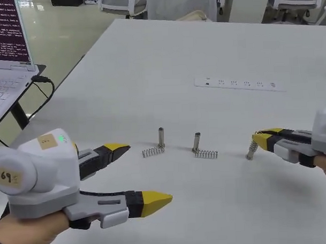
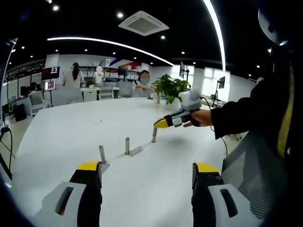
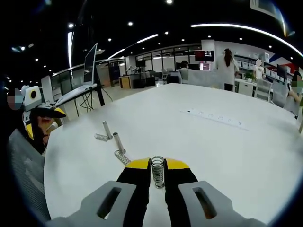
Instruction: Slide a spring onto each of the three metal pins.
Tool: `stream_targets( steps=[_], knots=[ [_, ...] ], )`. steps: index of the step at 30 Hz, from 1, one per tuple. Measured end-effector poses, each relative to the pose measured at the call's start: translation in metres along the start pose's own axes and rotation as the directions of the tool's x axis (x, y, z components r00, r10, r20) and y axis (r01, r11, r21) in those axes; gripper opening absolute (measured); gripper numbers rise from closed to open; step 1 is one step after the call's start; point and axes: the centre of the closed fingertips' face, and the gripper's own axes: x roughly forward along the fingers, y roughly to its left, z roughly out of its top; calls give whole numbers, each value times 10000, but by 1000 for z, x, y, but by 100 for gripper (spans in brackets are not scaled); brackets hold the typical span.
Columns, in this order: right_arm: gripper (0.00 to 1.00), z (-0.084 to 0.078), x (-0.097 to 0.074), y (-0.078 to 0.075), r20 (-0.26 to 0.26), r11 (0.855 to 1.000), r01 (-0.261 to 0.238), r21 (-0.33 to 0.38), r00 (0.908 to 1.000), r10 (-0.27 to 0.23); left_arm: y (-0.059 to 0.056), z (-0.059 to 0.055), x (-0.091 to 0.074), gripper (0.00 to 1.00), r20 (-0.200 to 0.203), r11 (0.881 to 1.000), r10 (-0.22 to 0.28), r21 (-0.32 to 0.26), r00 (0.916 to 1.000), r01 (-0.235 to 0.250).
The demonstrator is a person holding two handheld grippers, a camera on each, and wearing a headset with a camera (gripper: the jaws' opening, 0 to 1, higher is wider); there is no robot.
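Left gripper (image 1: 148, 172) in lower left of head view: grey body, black jaws with yellow tips, spread wide, nothing between them, tips above the bare white table (image 1: 150, 63). Right gripper (image 1: 258, 136) at right edge of head view: jaws pinched nearly closed on a small coiled metal spring (image 1: 252, 150), which hangs tilted from the yellow tips with its lower end at the tabletop. Same spring upright between the tips at bottom centre of the right gripper view. Cannot tell whether a pin sits inside it. Two short upright metal pins mid-frame in head view: left pin (image 1: 161, 137) and middle pin (image 1: 197, 142), both bare. Loose coiled spring (image 1: 153, 152) lying flat just beside the left pin's base, to its lower left. Second loose spring (image 1: 206, 153) lying flat just beside the middle pin's base, to its lower right. Held spring well apart from both, further right. White power strip (image 1: 239, 83) flat on the table in upper right of frame. Open laptop (image 1: 5, 47) with text on screen at upper left.
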Motion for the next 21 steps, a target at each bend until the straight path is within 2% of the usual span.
stream_targets(
  steps=[12, 18, 21],
  knots=[
    [8, -12, 8, 0, -299, 9999, -28, -99, 9995, 25, 0, 0, 1, 75, -59, 10000, 18, 12, 10000, -18],
    [8, -22, 11, 0, -626, 9999, -89, -131, 9980, 81, 0, -1, 0, 75, -78, 10000, 34, 0, 10000, -34],
    [8, -21, 10, -1, -562, 9999, -80, -110, 9984, 74, 1, -1, 0, 75, -71, 10000, 48, -10, 10000, -48]
  ],
)
